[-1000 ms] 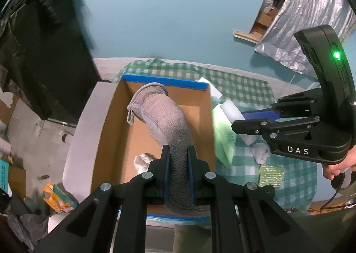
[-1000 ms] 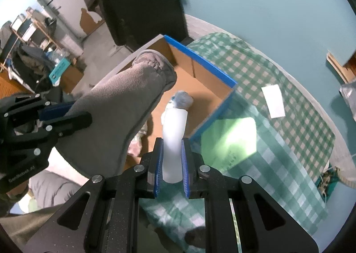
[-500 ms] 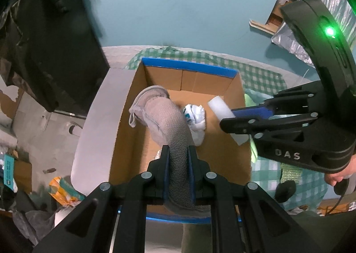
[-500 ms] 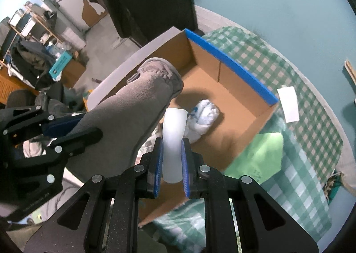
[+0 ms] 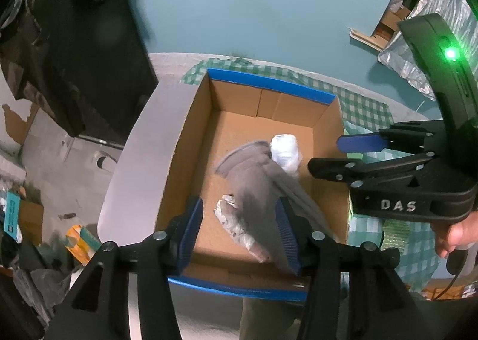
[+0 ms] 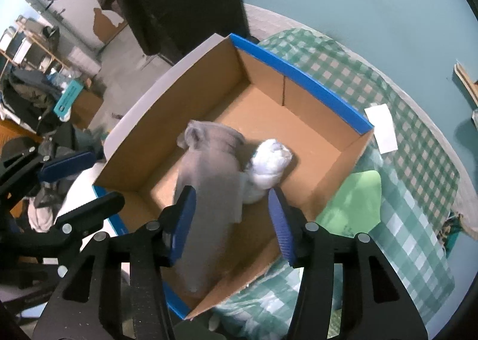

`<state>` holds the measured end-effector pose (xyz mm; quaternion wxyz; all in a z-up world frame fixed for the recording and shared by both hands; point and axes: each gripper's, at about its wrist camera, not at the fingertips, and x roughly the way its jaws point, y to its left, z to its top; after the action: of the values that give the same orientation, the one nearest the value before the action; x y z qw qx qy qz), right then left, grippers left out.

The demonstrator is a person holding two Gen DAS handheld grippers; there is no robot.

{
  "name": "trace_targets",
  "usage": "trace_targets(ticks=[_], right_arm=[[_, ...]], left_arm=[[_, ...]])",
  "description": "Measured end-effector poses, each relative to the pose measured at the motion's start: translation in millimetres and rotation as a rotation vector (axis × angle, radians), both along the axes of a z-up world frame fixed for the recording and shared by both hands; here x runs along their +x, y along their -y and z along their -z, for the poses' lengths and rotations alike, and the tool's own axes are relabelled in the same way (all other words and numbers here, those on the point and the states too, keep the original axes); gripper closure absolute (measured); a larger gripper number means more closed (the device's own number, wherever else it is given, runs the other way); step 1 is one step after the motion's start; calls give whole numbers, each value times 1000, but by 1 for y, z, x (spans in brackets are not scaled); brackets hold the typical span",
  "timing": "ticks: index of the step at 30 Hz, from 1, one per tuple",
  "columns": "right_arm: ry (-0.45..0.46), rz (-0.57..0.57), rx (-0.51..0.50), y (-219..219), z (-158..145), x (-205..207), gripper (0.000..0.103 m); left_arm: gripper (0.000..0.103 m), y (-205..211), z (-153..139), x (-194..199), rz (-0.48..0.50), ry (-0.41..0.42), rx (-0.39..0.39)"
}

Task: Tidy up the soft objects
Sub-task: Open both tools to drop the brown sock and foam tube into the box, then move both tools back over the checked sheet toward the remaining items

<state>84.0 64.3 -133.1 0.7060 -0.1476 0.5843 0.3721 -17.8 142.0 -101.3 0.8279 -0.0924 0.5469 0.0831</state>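
Note:
An open cardboard box (image 5: pixel 269 85) with a blue rim sits on a green checked cloth (image 5: pixel 364 109). A grey sock (image 5: pixel 257 178) drops blurred into it, loose between the opening jaws of my left gripper (image 5: pixel 239 205). A white rolled bundle (image 5: pixel 283 151) lies on the box floor beside it, and another pale item (image 5: pixel 236 220) lies nearer. In the right wrist view, my right gripper (image 6: pixel 231 192) hovers over the box (image 6: pixel 298 77) with its jaws opening. The grey sock (image 6: pixel 209 184) and white bundle (image 6: pixel 269 166) lie below them, pressed by neither pad. The right gripper (image 5: pixel 325 154) also shows from the left wrist.
A pale green pad (image 6: pixel 352 202) and a white paper slip (image 6: pixel 384 127) lie on the checked cloth (image 6: pixel 403 160) right of the box. A dark cabinet stands behind on the left. A person's hand (image 5: pixel 454 235) holds the right gripper. Clutter covers the floor at left.
Both grippers have opened over the box. The grey sock has left the left jaws and falls into the box. The white roll has dropped from the right jaws.

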Motion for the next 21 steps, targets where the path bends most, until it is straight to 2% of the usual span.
trace_targets(ticks=[2,10,21], right_arm=[[-1,11,1,4,-2,1,47],[-7,56,14,32,-8,4,44],[-8,129,19,89,-15,6,43]], left_arm=[[49,1,-1,-1,-7,1,-4],[45,17,-3,-2,-2,-1,-32],[42,59,-9,6,72,2,-45]])
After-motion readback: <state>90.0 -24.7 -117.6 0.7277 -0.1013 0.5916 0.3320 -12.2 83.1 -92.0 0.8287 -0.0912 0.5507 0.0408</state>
